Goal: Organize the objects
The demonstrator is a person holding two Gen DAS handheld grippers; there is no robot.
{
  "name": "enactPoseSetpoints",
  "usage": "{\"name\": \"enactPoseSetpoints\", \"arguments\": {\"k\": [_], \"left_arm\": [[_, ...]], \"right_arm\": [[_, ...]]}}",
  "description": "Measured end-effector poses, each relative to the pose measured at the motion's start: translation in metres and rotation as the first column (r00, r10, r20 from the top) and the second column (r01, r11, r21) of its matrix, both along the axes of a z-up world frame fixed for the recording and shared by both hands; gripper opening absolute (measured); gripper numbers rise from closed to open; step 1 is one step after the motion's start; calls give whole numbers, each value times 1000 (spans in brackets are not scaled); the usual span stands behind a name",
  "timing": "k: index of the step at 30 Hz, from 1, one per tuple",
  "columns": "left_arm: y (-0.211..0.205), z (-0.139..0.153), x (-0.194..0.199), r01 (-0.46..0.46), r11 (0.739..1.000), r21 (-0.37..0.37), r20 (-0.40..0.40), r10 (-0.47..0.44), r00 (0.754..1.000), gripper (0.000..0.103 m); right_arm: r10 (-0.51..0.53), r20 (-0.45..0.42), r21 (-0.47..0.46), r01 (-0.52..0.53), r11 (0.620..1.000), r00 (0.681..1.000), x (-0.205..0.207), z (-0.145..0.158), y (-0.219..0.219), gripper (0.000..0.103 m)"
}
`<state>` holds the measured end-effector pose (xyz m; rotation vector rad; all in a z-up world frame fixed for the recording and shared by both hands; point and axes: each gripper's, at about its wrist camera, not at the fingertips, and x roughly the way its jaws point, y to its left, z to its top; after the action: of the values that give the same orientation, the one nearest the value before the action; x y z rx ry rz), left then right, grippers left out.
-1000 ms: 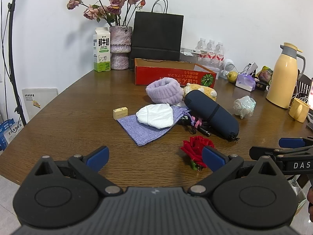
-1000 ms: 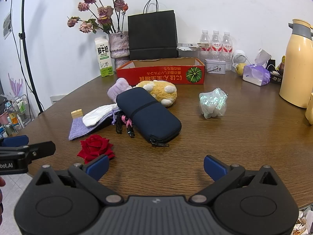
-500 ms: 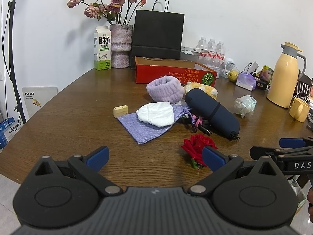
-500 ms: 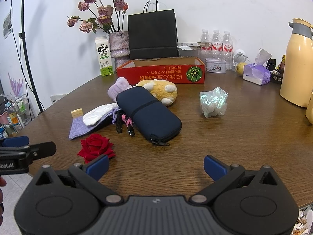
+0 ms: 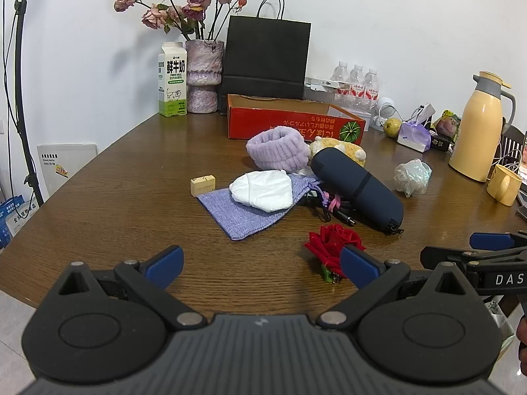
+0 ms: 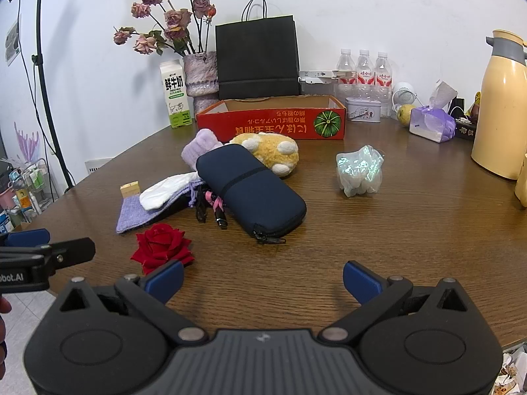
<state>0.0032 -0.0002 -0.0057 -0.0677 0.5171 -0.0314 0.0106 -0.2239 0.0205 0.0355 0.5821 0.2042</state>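
A pile of loose things lies mid-table: a red rose (image 5: 332,240) (image 6: 162,243), a navy zip pouch (image 5: 357,188) (image 6: 250,184), a purple cloth bag (image 5: 243,214) with a white cloth (image 5: 263,190) on it, a lilac headband (image 5: 276,149), a yellow plush (image 6: 268,149), a small wooden block (image 5: 202,185), black cables (image 6: 210,205) and a crumpled plastic bag (image 6: 359,171). An open red cardboard box (image 6: 273,121) stands behind them. My left gripper (image 5: 262,265) is open and empty at the near table edge, just short of the rose. My right gripper (image 6: 263,279) is open and empty, to its right.
Along the back wall stand a milk carton (image 5: 172,80), a vase of dried roses (image 5: 202,75), a black paper bag (image 5: 265,57) and water bottles (image 6: 364,72). A yellow thermos (image 5: 477,128) and mug (image 5: 504,184) stand at the right. The table edge runs just under both grippers.
Both grippers have tilted up very slightly. Nothing on the table has moved, and both jaws stay open.
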Motion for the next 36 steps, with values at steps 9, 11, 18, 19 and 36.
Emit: {"name": "enactPoseSetpoints", "arguments": {"k": [9,11,18,19,36], "left_arm": [[0,-2,0,0,1000,-2,-1,0,1000,103],[0,-2,0,0,1000,-2,-2,0,1000,103],[0,-5,-2,-2,1000,-7,-6,2,1000,103],[0,-5,-2,-2,1000,-7,-6,2,1000,103],[12,-6,2,-21,999,-28,-14,21,1000,103]], "right_arm": [[2,-2,-2,-2,1000,1000,0,-3,4,103],[2,-2,-2,-2,1000,1000,0,-3,4,103],[2,-2,-2,-2,1000,1000,0,-3,4,103],[2,-3,-2,-2,1000,1000,0,-4,5,103],[21,-25,-25,-22,999,999,5,-5,16,103]]}}
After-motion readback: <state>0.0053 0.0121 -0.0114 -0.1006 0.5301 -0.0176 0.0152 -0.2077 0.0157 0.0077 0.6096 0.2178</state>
